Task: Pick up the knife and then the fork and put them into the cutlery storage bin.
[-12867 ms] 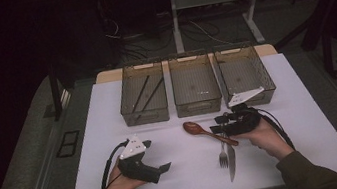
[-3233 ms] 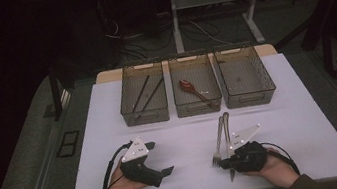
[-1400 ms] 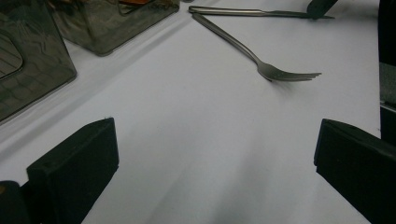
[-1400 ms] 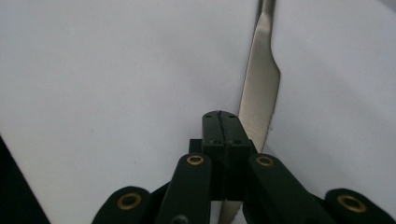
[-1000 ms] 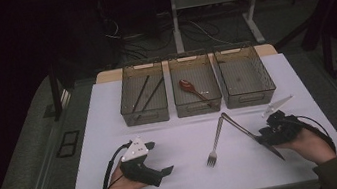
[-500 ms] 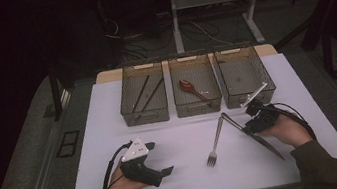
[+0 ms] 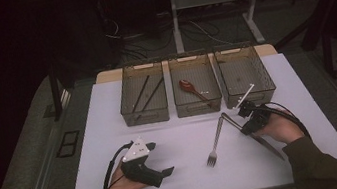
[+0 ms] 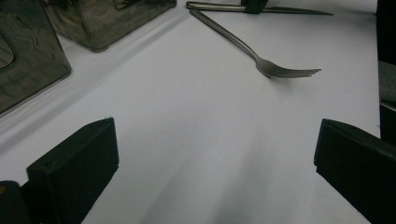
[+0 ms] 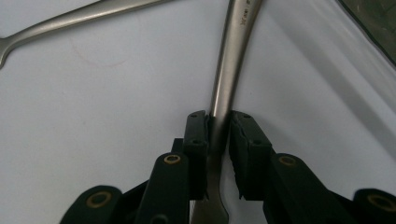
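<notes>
White table (image 7: 119,182), dark room. Knife (image 9: 229,74): flat on table before the right-hand bin (image 7: 244,75), handle between right gripper (image 9: 218,122) pads, jaws just closing narrow around it. Fork (image 7: 215,140) just beside. Left gripper (image 8: 210,154): jaws wide, nothing between.

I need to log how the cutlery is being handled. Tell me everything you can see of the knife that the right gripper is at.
The knife is a plain table knife of what looks like brushed steel, with a small stamped mark on its handle. It lies flat on the white table, its blade running under the person's right hand. The right gripper has just been closing, and its black pads now press on the handle where it narrows. The handle's far end lies close to the fork's handle; whether they touch is unclear.
</notes>
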Tool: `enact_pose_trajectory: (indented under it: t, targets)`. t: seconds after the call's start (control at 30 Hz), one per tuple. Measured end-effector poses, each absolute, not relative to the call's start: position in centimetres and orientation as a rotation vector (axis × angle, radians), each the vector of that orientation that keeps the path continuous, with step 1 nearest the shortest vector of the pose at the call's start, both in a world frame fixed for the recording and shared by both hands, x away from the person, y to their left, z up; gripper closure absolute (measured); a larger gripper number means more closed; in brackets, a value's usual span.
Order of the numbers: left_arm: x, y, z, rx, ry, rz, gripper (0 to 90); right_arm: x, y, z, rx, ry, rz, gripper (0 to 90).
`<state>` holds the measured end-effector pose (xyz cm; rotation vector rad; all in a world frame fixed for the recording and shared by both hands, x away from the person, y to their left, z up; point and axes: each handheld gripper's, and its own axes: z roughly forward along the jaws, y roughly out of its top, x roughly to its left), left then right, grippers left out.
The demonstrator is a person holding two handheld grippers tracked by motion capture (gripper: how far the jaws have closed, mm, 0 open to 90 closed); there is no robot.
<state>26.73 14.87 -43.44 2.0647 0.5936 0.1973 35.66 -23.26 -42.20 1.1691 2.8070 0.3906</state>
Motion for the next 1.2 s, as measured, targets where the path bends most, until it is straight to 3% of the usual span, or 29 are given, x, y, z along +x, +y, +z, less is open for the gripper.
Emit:
enact_pose_trajectory:
  t: [0.53,1.2]
  targets:
    - [26.7,14.8,-43.4,2.070,0.589,0.199,0.0,35.5,-23.2,-42.2,1.197,2.781,0.385,79.8]
    - [26.7,14.9,-43.3,2.072,0.584,0.204,0.0,34.7,-26.8,-40.7,1.243,2.709,0.676,79.7]
